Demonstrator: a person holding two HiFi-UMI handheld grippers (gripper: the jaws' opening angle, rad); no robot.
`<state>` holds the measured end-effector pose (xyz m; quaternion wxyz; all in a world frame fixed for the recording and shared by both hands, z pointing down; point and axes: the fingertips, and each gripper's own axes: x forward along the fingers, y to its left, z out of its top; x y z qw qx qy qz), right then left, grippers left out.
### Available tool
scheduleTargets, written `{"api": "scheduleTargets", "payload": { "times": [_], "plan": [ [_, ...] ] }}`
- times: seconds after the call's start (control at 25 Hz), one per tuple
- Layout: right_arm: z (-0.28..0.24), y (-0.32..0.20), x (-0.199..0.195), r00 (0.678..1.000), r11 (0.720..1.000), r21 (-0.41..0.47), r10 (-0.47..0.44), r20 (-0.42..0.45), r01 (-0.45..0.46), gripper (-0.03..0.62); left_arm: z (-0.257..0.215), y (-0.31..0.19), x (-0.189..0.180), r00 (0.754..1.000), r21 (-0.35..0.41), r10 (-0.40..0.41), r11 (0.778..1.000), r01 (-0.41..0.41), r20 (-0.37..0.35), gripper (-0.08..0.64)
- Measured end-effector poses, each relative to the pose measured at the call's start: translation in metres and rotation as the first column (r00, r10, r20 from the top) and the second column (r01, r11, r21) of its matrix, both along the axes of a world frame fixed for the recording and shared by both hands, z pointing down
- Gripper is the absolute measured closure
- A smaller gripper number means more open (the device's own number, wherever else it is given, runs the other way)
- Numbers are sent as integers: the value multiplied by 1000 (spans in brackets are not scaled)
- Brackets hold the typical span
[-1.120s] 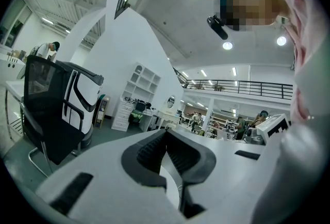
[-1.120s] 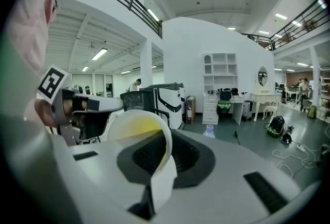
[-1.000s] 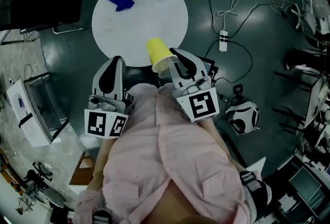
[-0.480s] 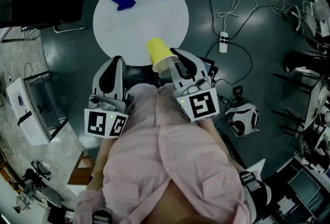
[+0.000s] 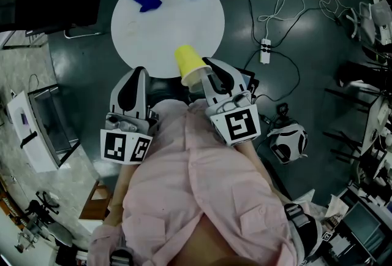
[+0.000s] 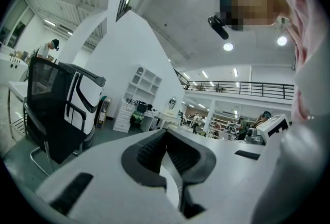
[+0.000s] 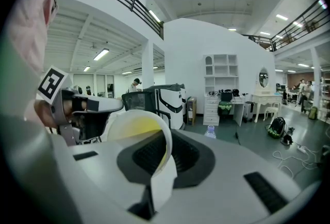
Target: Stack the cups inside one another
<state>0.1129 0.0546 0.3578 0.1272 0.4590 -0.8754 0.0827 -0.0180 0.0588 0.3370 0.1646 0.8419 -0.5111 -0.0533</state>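
The right gripper (image 5: 207, 75) grasps the yellow cup (image 5: 188, 64) by its rim, at the table's (image 5: 177, 19) 6 o'clock edge, the left gripper (image 5: 133, 82) is clenched empty, and with no second cup in sight, stacking seems not yet begun.

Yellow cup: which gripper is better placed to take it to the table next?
Right, likely. The right gripper has its jaws shut on the rim of the yellow cup, which shows by the near edge of the white table in the head view. The left gripper has its jaws together on nothing.
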Motion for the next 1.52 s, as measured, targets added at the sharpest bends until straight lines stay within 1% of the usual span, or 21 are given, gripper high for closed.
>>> {"api": "scheduleTargets", "payload": {
  "times": [0.68,1.16,1.32,1.52],
  "plan": [
    [-2,0,-1,1000,1000,1,3,3,-3,551,-2,1,-1,1000,7,3,1000,-3,1,541],
    [-2,-4,-15,1000,1000,-5,-7,-12,7,551,-1,-5,-14,1000,3,1,1000,-1,-12,541],
    [-1,-8,-19,1000,1000,-7,19,6,-19,551,0,-9,-20,1000,0,8,1000,-8,-21,541],
    [-5,-19,-28,999,999,-15,30,-17,-30,551,-1,-19,-33,999,-4,17,1000,-17,-32,541]
  ]
}}
